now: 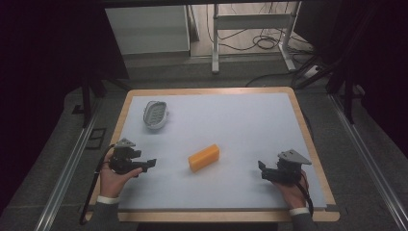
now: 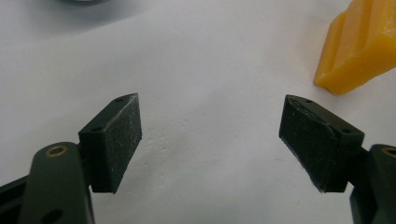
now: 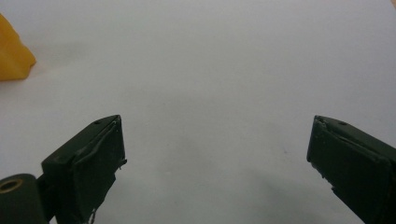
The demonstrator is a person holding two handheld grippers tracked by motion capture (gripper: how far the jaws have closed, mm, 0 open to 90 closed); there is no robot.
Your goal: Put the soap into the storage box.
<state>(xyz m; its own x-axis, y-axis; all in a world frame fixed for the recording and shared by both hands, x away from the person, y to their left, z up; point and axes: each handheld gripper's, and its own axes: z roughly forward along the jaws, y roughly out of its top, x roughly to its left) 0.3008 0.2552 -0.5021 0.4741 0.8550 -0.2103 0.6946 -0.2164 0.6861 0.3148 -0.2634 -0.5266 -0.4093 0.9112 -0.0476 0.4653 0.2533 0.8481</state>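
An orange-yellow block [image 1: 204, 157] lies on the white mat [image 1: 240, 125] near the middle front; its end shows at the upper right [image 2: 357, 49] of the left gripper view and at the left edge [image 3: 11, 56] of the right gripper view. My left gripper [image 1: 151, 163] rests on the mat to the block's left, pointing at it, jaws open and empty [image 2: 210, 135]. On the other side, my right gripper [image 1: 262, 168] points left toward the block, also open with nothing between its jaws [image 3: 215, 154]. Both stand a short way off from the block.
A white oval dish with a ribbed inside [image 1: 156, 114] sits at the mat's back left. The mat lies on a wooden-edged table [image 1: 308, 120]. Metal rails run along both sides of the table, and a desk frame with cables stands beyond it.
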